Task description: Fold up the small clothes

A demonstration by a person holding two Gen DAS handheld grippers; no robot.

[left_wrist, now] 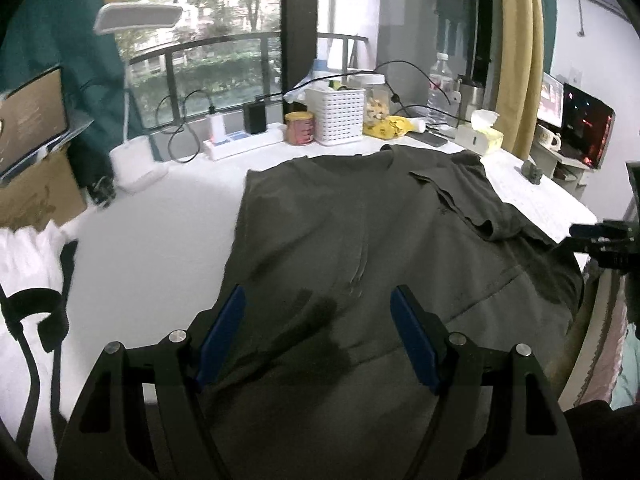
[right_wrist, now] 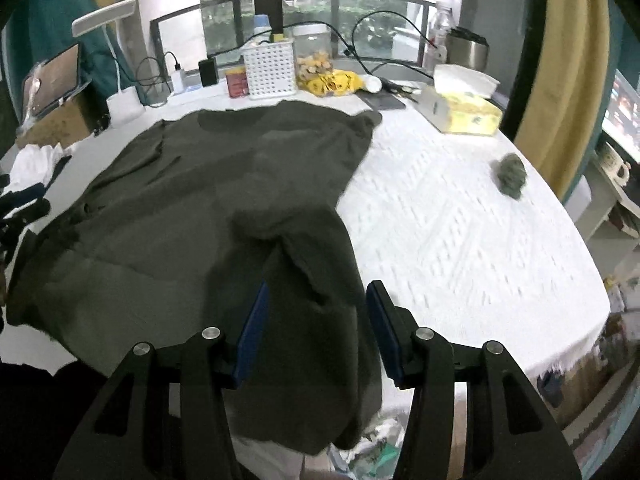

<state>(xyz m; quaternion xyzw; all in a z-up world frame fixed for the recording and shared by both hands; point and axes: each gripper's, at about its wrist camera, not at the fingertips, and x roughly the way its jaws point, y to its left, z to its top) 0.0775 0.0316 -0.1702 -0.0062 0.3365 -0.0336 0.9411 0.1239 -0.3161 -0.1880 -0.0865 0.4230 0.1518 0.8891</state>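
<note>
Both sets of fingers, left gripper (left_wrist: 318, 334) and right gripper (right_wrist: 316, 330), gape empty over olive shirt (left_wrist: 360, 240); hem ahead overhangs bench (right_wrist: 460, 220), may slide off; folded sleeve could unfold

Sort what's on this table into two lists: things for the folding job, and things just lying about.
For the job:
- dark green shirt
- left gripper, fingers open
- right gripper, fingers open

Lying about:
- white basket
- tissue box
- red tin
- water bottle
- desk lamp

1 shirt (left_wrist: 360, 240) (olive), 2 jars (left_wrist: 376, 100)
</note>
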